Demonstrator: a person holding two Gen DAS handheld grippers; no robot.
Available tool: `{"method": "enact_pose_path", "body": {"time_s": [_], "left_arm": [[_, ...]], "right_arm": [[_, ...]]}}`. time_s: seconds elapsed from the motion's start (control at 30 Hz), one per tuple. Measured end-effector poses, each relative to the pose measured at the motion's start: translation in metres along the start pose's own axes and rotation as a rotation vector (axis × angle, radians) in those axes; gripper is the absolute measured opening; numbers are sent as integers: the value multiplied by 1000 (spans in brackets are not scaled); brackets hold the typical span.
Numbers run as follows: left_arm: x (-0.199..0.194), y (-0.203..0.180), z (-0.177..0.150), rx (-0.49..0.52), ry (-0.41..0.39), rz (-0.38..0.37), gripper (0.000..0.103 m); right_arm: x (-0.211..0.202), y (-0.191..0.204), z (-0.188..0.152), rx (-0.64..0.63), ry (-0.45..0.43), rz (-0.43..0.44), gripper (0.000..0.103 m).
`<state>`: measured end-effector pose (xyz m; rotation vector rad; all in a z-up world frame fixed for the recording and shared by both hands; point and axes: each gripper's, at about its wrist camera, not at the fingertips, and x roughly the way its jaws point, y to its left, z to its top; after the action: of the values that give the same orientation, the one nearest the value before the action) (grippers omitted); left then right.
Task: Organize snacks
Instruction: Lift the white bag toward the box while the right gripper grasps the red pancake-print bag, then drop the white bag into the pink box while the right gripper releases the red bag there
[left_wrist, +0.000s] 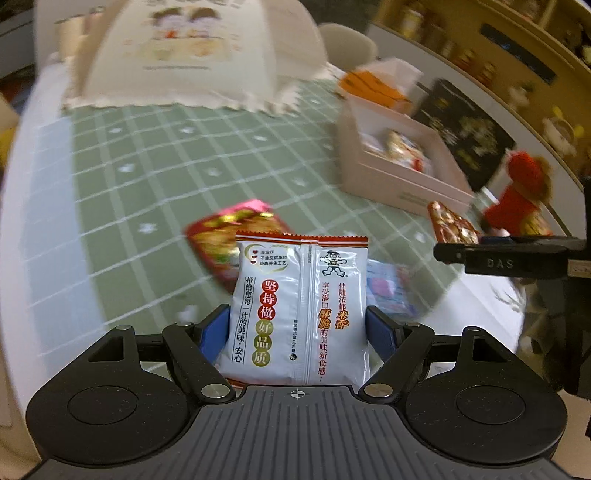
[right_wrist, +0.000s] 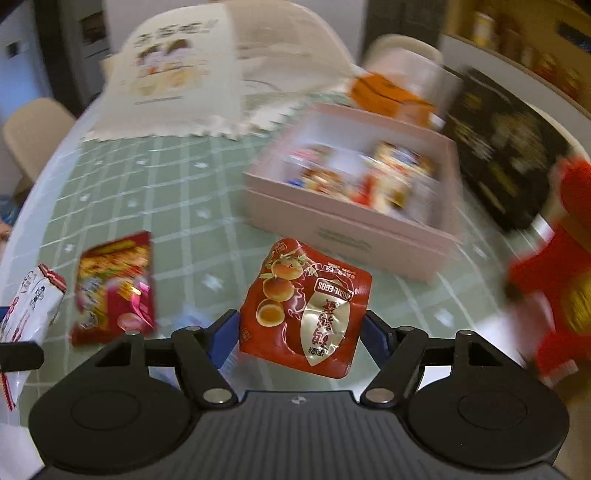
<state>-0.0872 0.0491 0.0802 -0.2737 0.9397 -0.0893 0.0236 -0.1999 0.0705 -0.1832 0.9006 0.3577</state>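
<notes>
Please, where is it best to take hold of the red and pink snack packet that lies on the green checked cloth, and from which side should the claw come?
Probably from above, closing across its two long edges near the middle. The red and pink snack packet lies flat on the green checked cloth, so only its thin edges can be pinched. Both claws are full now: the left claw holds the white rice cracker packet, the right claw the quail egg packet.

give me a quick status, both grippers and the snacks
Left gripper shut on white rice cracker pack. Right gripper shut on red quail egg pack. Pink box ahead, path open; one red snack left on table.
</notes>
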Motion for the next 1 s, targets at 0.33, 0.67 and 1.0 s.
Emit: {"method": "enact_pose_path", "body": {"time_s": [0.33,0.67,1.0], "left_arm": [[20,-75,108,121,-87,-242,83],[130,-107,216,39,-187,-227,82],[111,-105,223,-51,-253,-320,82]], "right_arm": [[-42,-67,-31,168,-1,3,72],[-58,-72,-32,103,-125,28,72],[-48,-69,-12,9,-163,31,72]]}}
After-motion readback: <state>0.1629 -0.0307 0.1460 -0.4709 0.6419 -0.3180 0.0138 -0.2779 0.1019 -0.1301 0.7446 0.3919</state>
